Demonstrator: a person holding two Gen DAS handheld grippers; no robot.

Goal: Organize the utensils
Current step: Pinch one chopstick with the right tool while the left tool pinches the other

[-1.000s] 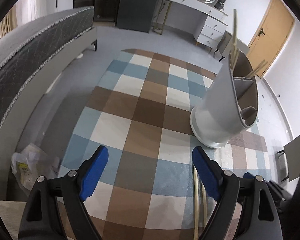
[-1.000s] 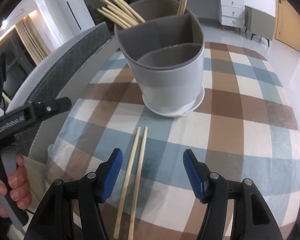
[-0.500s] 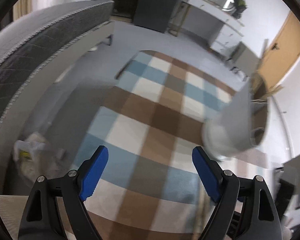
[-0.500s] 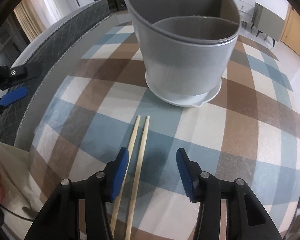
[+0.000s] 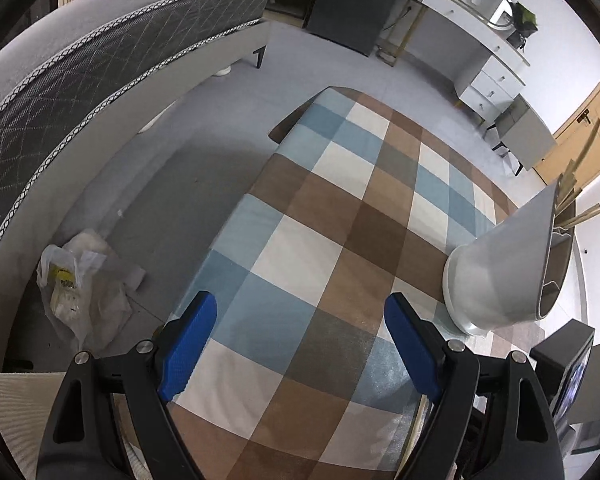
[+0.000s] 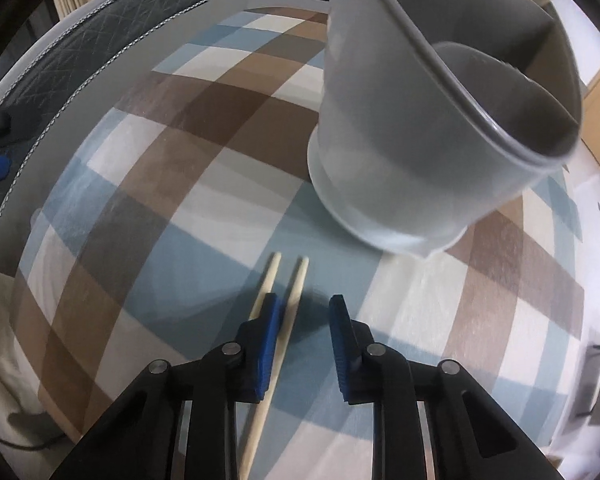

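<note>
A flat woven cloth in brown, blue and cream checks is spread over the table. On it a smooth grey plastic utensil holder is stood upright on a round flared base; its interior is divided by curved walls into compartments, and pale wooden sticks are seen rising from the far one in the left wrist view. Two slim wooden chopsticks are laid side by side just before the holder. The right gripper has just been closing; one chopstick is lying between its ribbed blue pads, not yet pinched, the other outside them. The left gripper is held wide apart, with nothing in it.
</note>
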